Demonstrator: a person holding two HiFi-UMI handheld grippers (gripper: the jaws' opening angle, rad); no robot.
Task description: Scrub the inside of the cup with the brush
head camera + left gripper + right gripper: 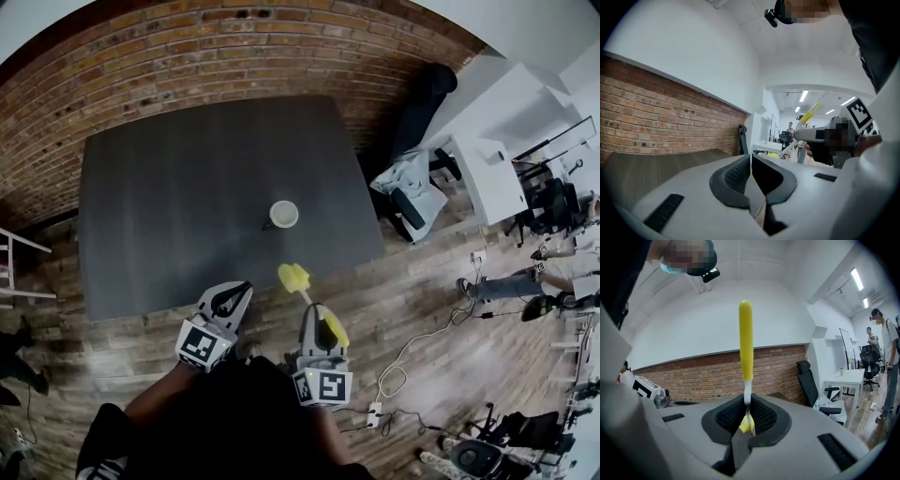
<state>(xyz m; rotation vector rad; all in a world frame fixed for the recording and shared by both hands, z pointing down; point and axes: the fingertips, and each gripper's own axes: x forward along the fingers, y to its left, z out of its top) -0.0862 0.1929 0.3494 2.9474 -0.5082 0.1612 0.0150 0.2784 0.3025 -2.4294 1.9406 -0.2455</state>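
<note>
Ahead of both pairs of jaws, well out on the dark desk [159, 216], the white cup [283, 214] stands upright on its own, with neither gripper touching it. The right gripper [315, 317] has its jaws closed tight on the brush [294, 277] and pinches the thin white stem between its pads. The yellow handle rises above those jaws (in the right gripper view it stands almost straight up against the pale wall). The yellow sponge head sits lower down and in front of them, on the cup's side but well short of it. Just to the left of those jaws the left gripper [234, 292] is held level beside its partner. Its jaws are pressed together with nothing between them, and their tips lie about at the desk's near edge as seen from above. From the left gripper's own camera the brush shows off to the right of its jaws, slanting upward. Beyond the desk runs a brick wall [187, 66], with a black office chair [427, 98] to the right of it. Under the person's arms is a wooden floor [422, 309].
</note>
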